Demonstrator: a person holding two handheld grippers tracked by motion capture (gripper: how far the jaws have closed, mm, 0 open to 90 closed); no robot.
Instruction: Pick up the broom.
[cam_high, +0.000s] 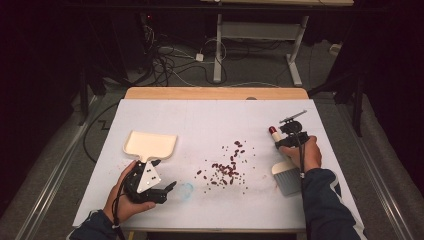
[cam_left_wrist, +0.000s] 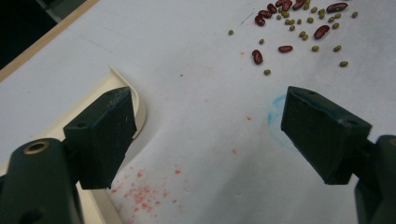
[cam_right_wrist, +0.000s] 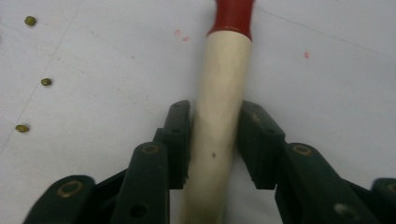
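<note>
At the right side of the desk (cam_high: 210, 210), the brush (cam_high: 283, 170) lies with its long axis running near to far: the red-tipped end of the handle points to the far side, and the pale bristle head lies nearest the person. Its handle is a smooth cream cylinder with a glossy red end (cam_right_wrist: 232, 16). In the right gripper view, the handle runs straight up between the 2 black jaws of the right gripper (cam_right_wrist: 214, 140), whose pads press on it from both sides, so the jaws are closed on the handle. The left gripper (cam_left_wrist: 212, 140) has its jaws wide apart with nothing between them, just beside the cream dustpan (cam_high: 150, 145) at the left. Red and green beans (cam_high: 226, 167) lie scattered between dustpan and brush.
</note>
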